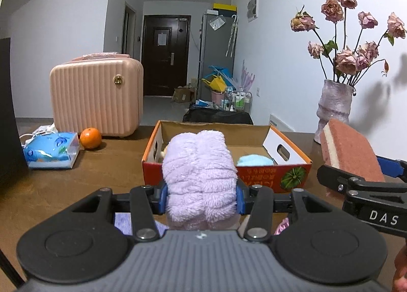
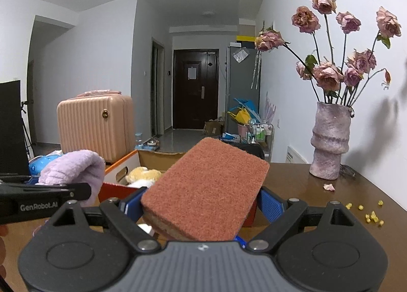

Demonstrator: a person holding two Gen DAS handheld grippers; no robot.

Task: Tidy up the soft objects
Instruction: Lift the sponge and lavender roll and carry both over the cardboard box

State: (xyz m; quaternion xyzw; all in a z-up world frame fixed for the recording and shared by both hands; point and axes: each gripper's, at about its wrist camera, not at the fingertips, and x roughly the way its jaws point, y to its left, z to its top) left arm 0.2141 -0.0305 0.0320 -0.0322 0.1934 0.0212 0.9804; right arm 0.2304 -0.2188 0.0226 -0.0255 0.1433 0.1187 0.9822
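While the left gripper [image 1: 201, 196] clamps a rolled lilac fleece towel [image 1: 199, 177] just short of the cardboard box [image 1: 290, 168], the right gripper [image 2: 201, 206] pinches a terracotta scouring sponge [image 2: 206, 190] beside it. Inside the box lie a pale blue cloth [image 1: 254, 160] and a cream plush toy [image 2: 142, 174]. Farther back on the brown table [image 1: 101, 164] stand a vase of dried roses [image 2: 329, 139] and a pink suitcase [image 1: 96, 98].
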